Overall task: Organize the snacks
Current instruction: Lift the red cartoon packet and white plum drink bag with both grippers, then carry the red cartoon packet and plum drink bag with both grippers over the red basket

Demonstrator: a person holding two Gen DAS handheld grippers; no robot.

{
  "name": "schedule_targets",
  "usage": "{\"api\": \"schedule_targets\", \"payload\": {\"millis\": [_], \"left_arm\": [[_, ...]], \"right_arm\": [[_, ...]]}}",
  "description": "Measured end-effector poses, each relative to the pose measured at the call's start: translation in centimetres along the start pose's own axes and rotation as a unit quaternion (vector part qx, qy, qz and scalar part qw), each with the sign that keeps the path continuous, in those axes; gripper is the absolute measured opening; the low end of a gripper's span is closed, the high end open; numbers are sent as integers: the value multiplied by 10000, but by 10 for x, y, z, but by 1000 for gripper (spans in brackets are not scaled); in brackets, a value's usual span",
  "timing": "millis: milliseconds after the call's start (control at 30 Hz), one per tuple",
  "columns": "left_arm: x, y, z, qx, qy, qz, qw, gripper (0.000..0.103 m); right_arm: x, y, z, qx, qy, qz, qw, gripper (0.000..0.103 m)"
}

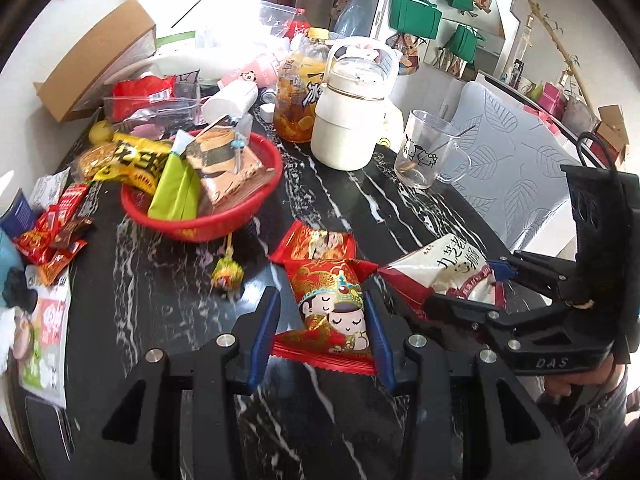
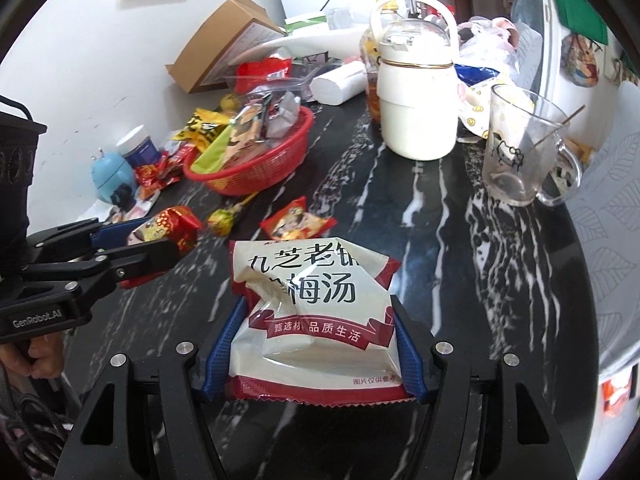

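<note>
While loose packets lie scattered at the table's left edge, the red plastic mesh basket (image 1: 208, 224), already part-filled with snacks, is seen beyond both tools. A red foil snack packet printed with cartoon faces (image 1: 332, 312) is clamped between the blue pads of the left gripper (image 1: 320, 320), held low and level over the black marbled tabletop (image 1: 168, 300). To its right, a white-and-red pouch with Chinese lettering (image 2: 316, 320) is pinched by the right gripper (image 2: 316, 340), likewise low. Pick-up is judged done; carriage to the basket and release are called for next.
</note>
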State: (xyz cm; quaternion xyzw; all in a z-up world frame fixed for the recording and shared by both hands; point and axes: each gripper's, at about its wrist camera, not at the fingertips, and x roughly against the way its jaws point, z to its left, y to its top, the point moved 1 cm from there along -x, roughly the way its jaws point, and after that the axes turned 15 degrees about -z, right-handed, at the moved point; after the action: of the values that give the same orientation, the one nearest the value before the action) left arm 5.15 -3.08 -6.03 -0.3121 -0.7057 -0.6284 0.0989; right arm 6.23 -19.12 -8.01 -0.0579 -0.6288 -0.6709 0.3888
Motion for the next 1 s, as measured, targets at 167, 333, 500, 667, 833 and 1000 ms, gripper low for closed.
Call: {"api": "schedule_targets", "payload": {"millis": [167, 333, 500, 667, 833, 1000], "left_arm": [[15, -9, 8, 106, 77, -55, 9999, 42], [30, -6, 20, 208, 208, -205, 9994, 42], [40, 3, 34, 252, 384, -420, 9981, 42], [45, 18, 48, 266, 554, -653, 9960, 42], [47, 33, 56, 244, 632, -847, 9941, 42], [44, 49, 64, 205, 686, -982, 9926, 42]], "right_arm": [[8, -8, 22, -8, 105, -57, 9999, 68], [9, -6, 42, 64, 282, -147, 9995, 68], [6, 6, 58, 167, 418, -294, 9986, 68], [0, 26, 69, 318, 511, -459, 9971, 68], [-6, 47, 74, 426, 575, -593, 9957, 68], [-11, 69, 77, 548, 596, -728, 9941, 68]]}}
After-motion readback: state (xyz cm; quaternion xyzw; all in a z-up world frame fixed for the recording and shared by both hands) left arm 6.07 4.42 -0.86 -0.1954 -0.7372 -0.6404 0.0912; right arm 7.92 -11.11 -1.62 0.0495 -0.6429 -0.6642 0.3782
